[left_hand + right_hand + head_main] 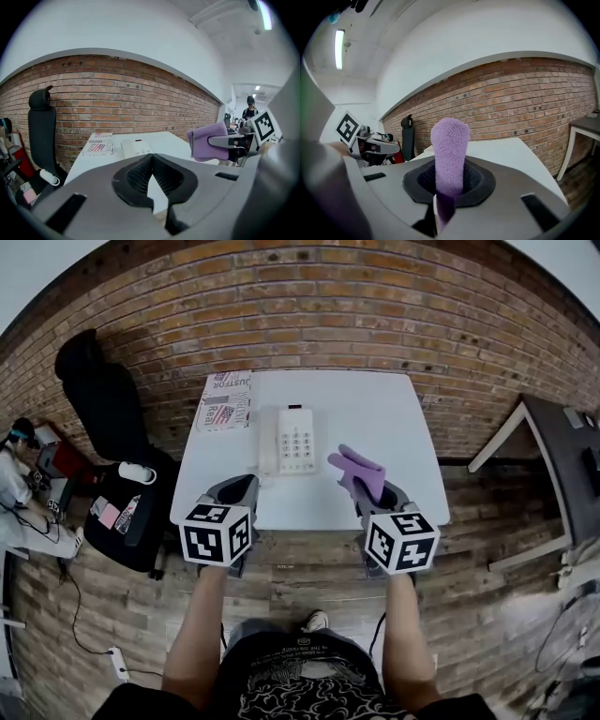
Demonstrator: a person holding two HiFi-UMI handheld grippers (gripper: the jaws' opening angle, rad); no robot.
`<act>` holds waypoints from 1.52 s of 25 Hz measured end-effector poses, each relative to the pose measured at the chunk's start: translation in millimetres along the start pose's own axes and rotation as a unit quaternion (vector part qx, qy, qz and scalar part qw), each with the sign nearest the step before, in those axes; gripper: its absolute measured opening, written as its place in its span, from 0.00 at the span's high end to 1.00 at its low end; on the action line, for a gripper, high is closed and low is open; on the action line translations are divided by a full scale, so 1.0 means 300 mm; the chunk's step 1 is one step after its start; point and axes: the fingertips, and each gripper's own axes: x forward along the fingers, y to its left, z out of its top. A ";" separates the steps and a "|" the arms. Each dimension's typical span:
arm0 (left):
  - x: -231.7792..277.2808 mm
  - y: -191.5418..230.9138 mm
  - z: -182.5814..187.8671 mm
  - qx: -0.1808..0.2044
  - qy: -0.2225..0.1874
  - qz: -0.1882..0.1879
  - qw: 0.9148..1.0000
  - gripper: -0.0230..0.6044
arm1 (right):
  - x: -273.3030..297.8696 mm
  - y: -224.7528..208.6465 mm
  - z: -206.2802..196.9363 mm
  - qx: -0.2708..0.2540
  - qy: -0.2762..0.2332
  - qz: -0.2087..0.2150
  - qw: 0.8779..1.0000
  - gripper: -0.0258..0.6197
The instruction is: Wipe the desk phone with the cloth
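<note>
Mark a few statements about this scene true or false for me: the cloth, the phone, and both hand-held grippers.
1. The right hand-held gripper holds the purple cloth. True.
2. The cloth is pressed on the desk phone. False: it is held up, apart from the phone, on its right.
3. The left hand-held gripper grips the phone's handset. False: it holds nothing.
4. A printed box lies on the white table, at the far left corner. True.

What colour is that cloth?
The cloth is purple, clearest in the right gripper view.
</note>
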 end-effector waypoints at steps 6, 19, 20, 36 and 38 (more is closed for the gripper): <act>0.042 0.030 0.000 -0.014 0.002 0.020 1.000 0.95 | 0.088 -0.043 -0.002 -0.001 0.013 0.022 1.000 0.89; 0.243 0.191 0.022 -0.033 -0.001 0.025 0.999 0.95 | 0.387 -0.140 0.037 -0.017 0.029 0.020 0.999 0.89; 0.266 0.211 0.026 -0.034 0.000 0.024 0.999 0.95 | 0.419 -0.151 0.044 -0.020 0.030 0.017 0.999 0.89; 0.623 0.479 0.072 -0.041 0.042 -0.011 0.998 0.95 | 0.902 -0.317 0.022 -0.028 0.101 -0.024 0.994 0.89; 0.651 0.497 0.068 -0.043 0.047 -0.015 0.998 0.95 | 0.946 -0.326 0.003 -0.026 0.113 -0.025 0.993 0.89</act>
